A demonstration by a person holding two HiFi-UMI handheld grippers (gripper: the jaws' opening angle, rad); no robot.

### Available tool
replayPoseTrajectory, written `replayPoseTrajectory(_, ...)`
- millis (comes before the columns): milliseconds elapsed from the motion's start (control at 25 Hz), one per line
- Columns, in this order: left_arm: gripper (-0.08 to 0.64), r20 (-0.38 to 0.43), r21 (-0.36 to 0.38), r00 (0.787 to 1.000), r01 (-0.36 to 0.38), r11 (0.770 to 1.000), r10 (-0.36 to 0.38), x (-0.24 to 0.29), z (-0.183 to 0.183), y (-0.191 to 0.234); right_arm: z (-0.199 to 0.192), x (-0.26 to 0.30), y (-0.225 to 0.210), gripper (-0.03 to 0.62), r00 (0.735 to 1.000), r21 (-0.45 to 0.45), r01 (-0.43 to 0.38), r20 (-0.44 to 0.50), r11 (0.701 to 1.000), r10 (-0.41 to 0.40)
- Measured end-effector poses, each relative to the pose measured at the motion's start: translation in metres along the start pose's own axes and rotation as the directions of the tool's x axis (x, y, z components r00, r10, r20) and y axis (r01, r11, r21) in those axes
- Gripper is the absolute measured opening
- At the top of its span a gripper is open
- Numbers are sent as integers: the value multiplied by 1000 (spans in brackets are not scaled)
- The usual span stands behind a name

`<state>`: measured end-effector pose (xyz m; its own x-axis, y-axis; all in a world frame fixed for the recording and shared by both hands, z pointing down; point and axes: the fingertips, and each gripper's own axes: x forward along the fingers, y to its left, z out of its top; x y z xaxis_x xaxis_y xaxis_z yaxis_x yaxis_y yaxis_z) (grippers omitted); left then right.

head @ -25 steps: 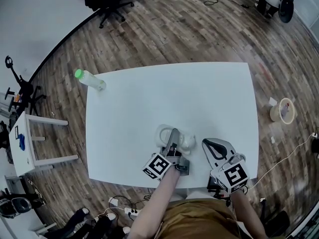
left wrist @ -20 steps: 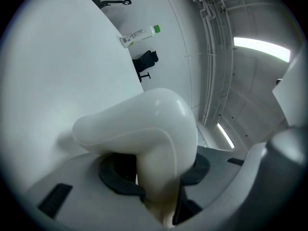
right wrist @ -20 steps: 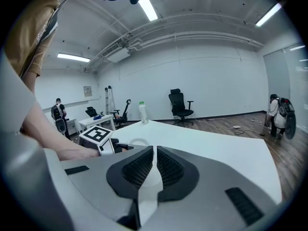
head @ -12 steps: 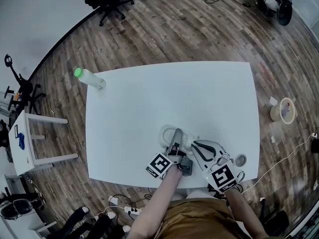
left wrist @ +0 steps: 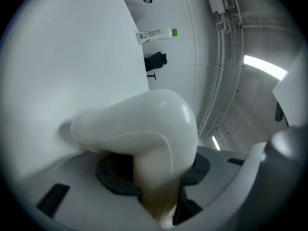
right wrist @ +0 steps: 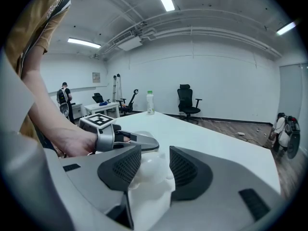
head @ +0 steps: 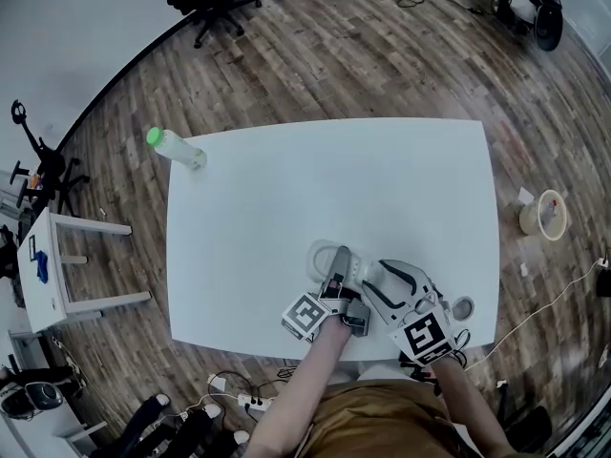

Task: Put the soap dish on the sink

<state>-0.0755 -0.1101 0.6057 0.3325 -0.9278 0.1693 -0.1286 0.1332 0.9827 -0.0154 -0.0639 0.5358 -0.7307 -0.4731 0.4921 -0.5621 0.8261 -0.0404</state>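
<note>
1. The white soap dish [head: 322, 254] sits on the white table [head: 286, 198], low and a little right of centre in the head view (its exact shape is hard to read; it shows as a pale oval rim with lumpy parts on its right side).
2. The left gripper [head: 339, 261] reaches up to the dish from the lower edge of that frame. In the left gripper view both dark pads press on a narrow neck of the dish, with its rounded smooth body filling the middle of the picture.
3. The right gripper [head: 372, 282] comes in from the lower right and meets the dish just right of the left gripper. Its jaws have just been opening. In the right gripper view they stand partly apart with a lumpy white part of the dish between them, close against the left pad and not clamped.
4. A small round grey thing [head: 462, 307] lies on the table just right of the right gripper, near the table's lower right corner.
5. A clear bottle [head: 174, 149] with a green cap lies at the table's upper left corner, well apart from the dish.
6. A tape roll [head: 540, 212] lies on the wooden floor at the right.
</note>
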Motion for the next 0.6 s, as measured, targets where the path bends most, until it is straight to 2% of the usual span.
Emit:
replayPoseTrajectory(80,170,-1,-8,1000,6,1000,-6,0,0,0,-1,1,0,192,1000,14,-21,1,1000,21)
replayPoseTrajectory(120,170,-4,-5,1000,6,1000,-6,1,0,0,-2,2,1,237,999,22,-38,-1,999,38)
replayPoseTrajectory(200,170,-11,17,1000,-9,1000,9,1,0,3,-5,4,4,270,998,34,-63,-13,997,64)
replayPoseTrajectory(280,170,-13,22,1000,-17,1000,17,0,0,3,-9,7,7,275,997,27,-72,-36,997,73)
replayPoseTrajectory(440,170,-12,-22,1000,-2,1000,2,1,-2,0,-20,20,10,282,993,-6,-82,-86,997,81)
replayPoseTrajectory(600,170,-17,-22,1000,-14,1000,14,-2,-3,4,-31,30,8,282,986,-38,-91,-142,995,85)
